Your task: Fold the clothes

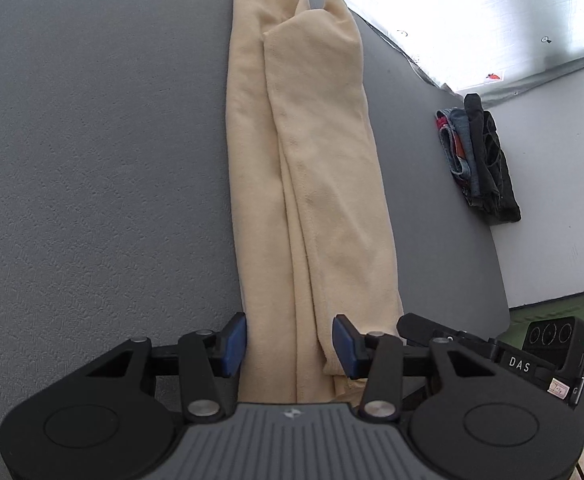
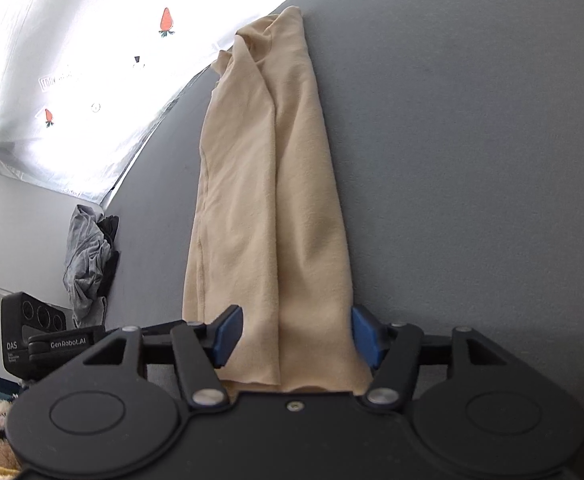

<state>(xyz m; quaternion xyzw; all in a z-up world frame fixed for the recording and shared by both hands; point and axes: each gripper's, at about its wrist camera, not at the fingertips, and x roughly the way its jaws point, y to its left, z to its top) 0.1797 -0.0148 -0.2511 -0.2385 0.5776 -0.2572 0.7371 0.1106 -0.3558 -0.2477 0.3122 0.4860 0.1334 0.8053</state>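
Soft, light cloth (image 1: 311,184); pinch near end at 6 o'clock. Left tool (image 1: 290,344), right tool (image 2: 295,340) both agape.

Left gripper (image 1: 290,346) jaws apart, blue pads (image 1: 234,344) either side of near end of long beige garment (image 1: 307,184) folded into a strip on grey table (image 1: 92,160); small stack of folded dark clothes (image 1: 477,160) at table's right edge, other gripper (image 1: 531,354) lower right
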